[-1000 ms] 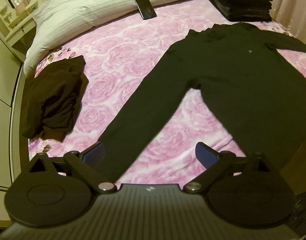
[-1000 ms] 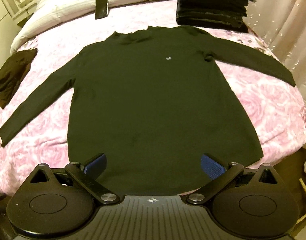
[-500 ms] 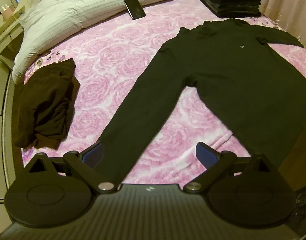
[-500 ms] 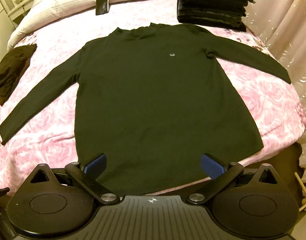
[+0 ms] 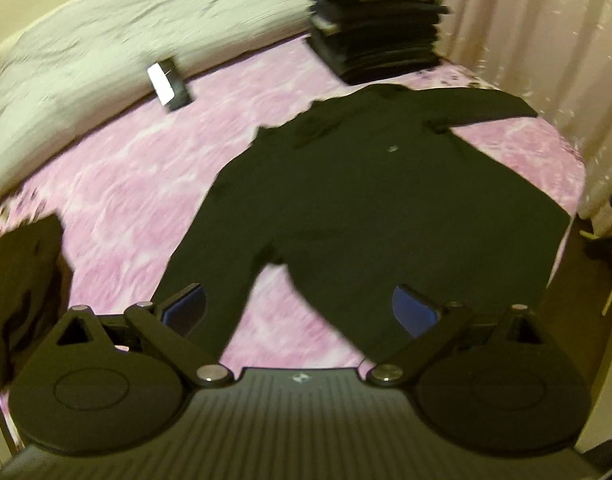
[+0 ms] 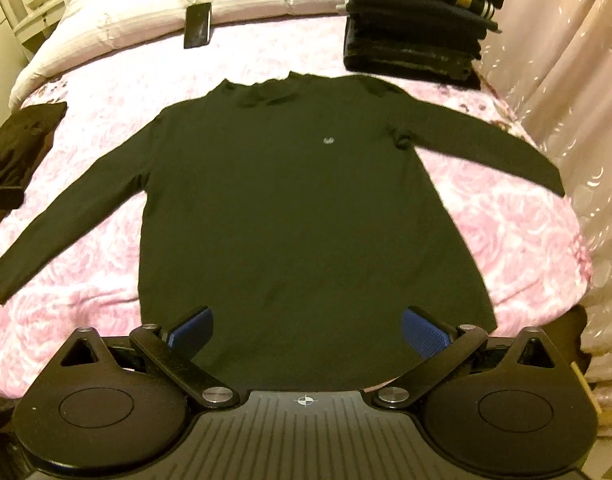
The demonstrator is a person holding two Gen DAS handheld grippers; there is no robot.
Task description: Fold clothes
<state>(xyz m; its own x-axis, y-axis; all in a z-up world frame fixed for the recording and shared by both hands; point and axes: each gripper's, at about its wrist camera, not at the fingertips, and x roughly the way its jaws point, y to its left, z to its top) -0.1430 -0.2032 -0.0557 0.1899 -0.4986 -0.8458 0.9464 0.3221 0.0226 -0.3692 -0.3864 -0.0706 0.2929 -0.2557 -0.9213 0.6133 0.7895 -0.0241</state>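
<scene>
A dark long-sleeved shirt (image 6: pixel 301 208) lies flat, front up, on the pink floral bedspread (image 6: pixel 518 236), both sleeves spread outward. A small pale logo marks its chest. My right gripper (image 6: pixel 306 330) hovers open over the shirt's bottom hem, its blue pads (image 6: pixel 422 334) empty. The left wrist view is blurred: the same shirt (image 5: pixel 378 200) runs diagonally, its left sleeve reaching down toward my open left gripper (image 5: pixel 299 310), whose fingers hold nothing.
A tall stack of folded dark clothes (image 6: pixel 418 20) stands at the far right by the curtain (image 6: pixel 566 60). A black phone (image 6: pixel 197 26) lies on the white duvet (image 6: pixel 125 20). A crumpled dark garment (image 6: pixel 21 144) sits at the bed's left edge.
The left gripper's view has swung to the right, bringing the shirt's body and the folded stack nearer the centre. The right gripper has edged slightly forward. Both stay open.
</scene>
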